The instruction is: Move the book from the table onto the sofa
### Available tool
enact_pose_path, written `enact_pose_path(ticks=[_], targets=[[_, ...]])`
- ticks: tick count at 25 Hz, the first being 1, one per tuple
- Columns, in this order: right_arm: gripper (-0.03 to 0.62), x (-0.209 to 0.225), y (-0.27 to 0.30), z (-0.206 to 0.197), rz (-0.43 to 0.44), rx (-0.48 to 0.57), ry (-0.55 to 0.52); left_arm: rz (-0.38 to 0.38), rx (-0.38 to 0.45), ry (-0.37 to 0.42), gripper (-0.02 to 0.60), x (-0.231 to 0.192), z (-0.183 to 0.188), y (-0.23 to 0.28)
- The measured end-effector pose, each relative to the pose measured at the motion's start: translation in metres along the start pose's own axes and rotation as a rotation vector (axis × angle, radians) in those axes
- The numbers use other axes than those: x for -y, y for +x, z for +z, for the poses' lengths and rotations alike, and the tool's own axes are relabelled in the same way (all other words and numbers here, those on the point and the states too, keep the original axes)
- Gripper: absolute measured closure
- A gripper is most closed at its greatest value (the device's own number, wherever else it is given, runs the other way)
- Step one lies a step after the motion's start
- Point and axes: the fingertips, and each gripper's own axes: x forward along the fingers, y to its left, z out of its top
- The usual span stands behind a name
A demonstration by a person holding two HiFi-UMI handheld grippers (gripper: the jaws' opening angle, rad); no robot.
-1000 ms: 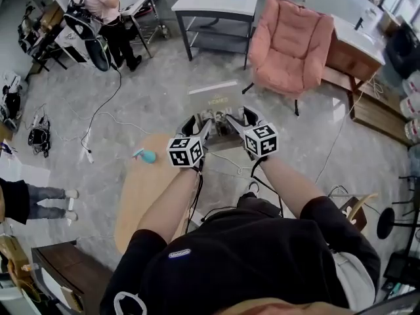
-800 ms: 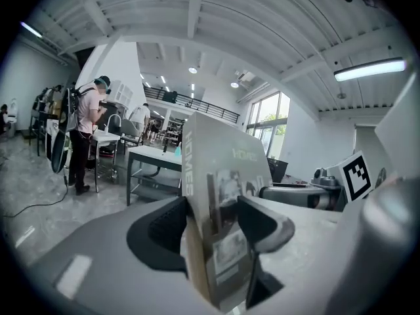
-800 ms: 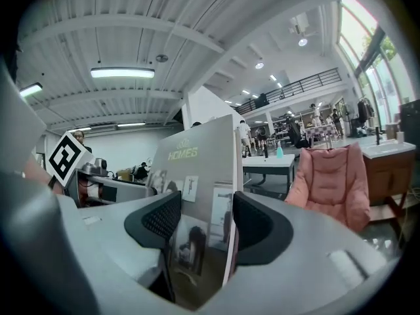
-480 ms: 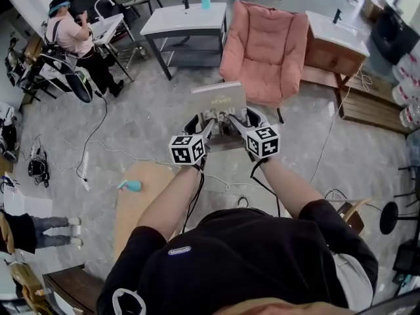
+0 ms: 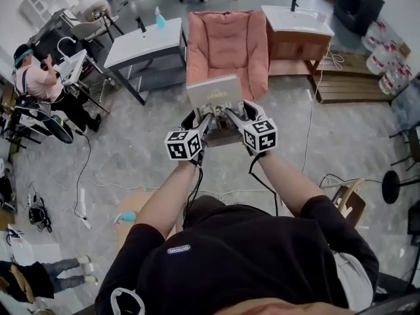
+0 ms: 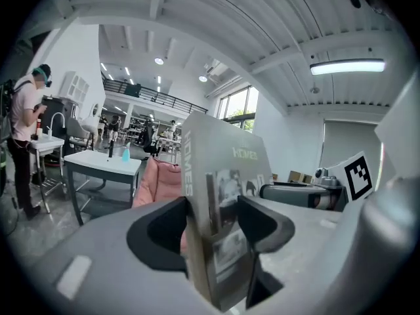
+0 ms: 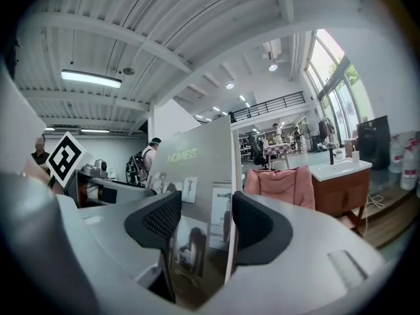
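I have the book point(image 5: 213, 94) in both grippers. It is in the air just short of the pink sofa point(image 5: 227, 41), and in the head view its top edge shows against the sofa's front edge. The left gripper point(image 6: 211, 218) is closed to the book's thickness on the lower corner by the spine, one pad on each cover. The right gripper point(image 7: 205, 225) is clamped the same way on the opposite lower corner. The book stands roughly upright, its cover tilted up toward my head camera.

I judge this to be the carry, with the sofa straight ahead and the placing not yet begun. Both grips sit low on the book, so it is top-heavy. I should move slowly, without any quick swing, and hold the two grippers at a fixed spacing and angle so the covers are not twisted or bowed. A white cable point(image 5: 308, 120) runs across the floor to the right of the sofa's front, so I will approach the sofa's middle and avoid that side.

At the sofa I would tip the top edge forward and lay the book flat, well back on the seat cushion. The padding looks soft, and a book left near the front edge could slide off. I will open both sets of jaws together, and only once the cushion carries the weight.
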Motion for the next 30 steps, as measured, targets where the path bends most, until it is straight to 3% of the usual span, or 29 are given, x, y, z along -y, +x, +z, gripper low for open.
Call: enact_pose_path(ticks=[9,18,30], targets=[[0.322,0.065,0.047,-0.001,-0.111,-0.017,0.015,-0.116,-0.045,0.018,0.342,-0.025,0.010,0.089],[0.322,0.108,0.166,0.003,-0.186,-0.036,0.062,-0.175,-0.094,0.001,0.342,-0.121,0.032,0.180],[0.322,0.128,0.269,0.018,-0.265,-0.084,0.088,-0.252,-0.147,-0.006,0.342,-0.208,0.062,0.244]])
